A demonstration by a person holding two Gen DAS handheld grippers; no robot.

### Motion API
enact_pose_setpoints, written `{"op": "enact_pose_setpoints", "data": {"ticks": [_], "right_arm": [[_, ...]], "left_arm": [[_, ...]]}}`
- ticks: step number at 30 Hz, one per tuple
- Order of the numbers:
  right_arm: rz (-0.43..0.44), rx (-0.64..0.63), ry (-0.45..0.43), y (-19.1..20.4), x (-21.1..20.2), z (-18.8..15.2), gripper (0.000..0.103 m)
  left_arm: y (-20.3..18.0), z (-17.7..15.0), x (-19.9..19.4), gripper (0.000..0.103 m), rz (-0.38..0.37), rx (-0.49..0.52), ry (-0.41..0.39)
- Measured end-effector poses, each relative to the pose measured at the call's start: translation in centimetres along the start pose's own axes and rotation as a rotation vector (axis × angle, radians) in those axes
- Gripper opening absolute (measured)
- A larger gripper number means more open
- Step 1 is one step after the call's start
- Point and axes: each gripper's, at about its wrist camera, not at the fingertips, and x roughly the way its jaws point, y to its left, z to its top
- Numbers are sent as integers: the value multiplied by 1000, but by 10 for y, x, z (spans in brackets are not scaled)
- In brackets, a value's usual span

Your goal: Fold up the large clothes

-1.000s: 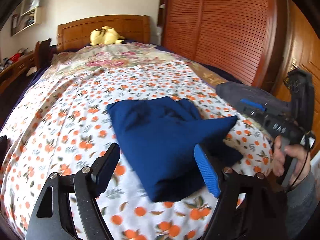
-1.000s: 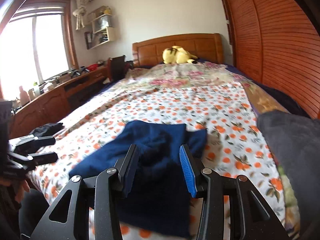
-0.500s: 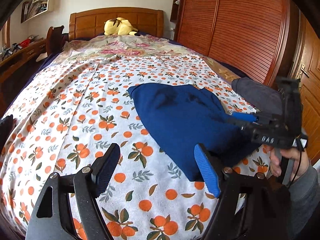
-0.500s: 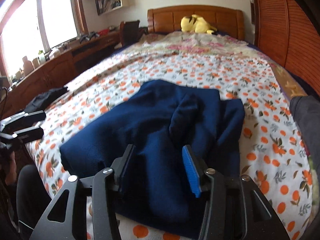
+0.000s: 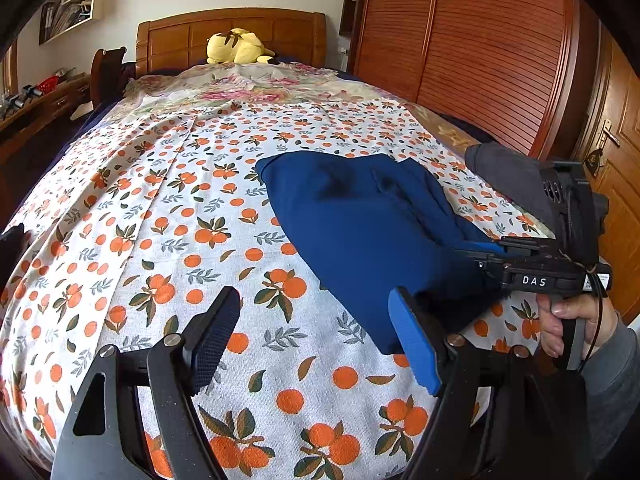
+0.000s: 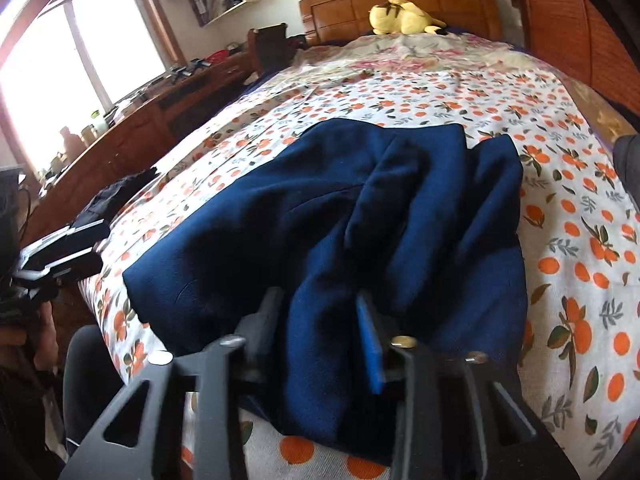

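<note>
A folded navy blue garment (image 5: 360,224) lies on the orange-print bedsheet (image 5: 168,216), right of centre. My left gripper (image 5: 312,340) is open and empty, hovering over the sheet just left of the garment's near corner. My right gripper (image 6: 320,328) has its jaws on either side of a raised fold at the garment's (image 6: 360,208) near edge, with cloth filling the gap. The right gripper also shows in the left wrist view (image 5: 488,248), reaching into the garment from the right.
A dark grey folded garment (image 5: 504,168) lies at the bed's right edge. A yellow plush toy (image 5: 236,46) rests by the wooden headboard (image 5: 224,36). Slatted wooden wardrobe doors (image 5: 460,48) stand on the right. A dark cloth (image 6: 116,192) lies at the bed's left edge beside a wooden desk (image 6: 132,128).
The right gripper came down onto the garment's near edge and its jaws narrowed around a fold. The left gripper drew back and left, off the garment, still open.
</note>
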Motion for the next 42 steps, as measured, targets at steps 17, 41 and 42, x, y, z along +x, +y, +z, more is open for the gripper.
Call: {"op": "enact_pose_setpoints", "data": {"ticks": [17,41,42], "right_arm": [[-227,-52,-223,-33,-81,-15,7],[-135,-162,-232,37,-43,-14,37],[-121,-172,-229,42,-39,-14,37]], "left_arm": [[-18,6,3,77,-6,30,-6],[-10,2,-8,77,29,49,-22],[-9,2,-8,77,30,46,-22]]}}
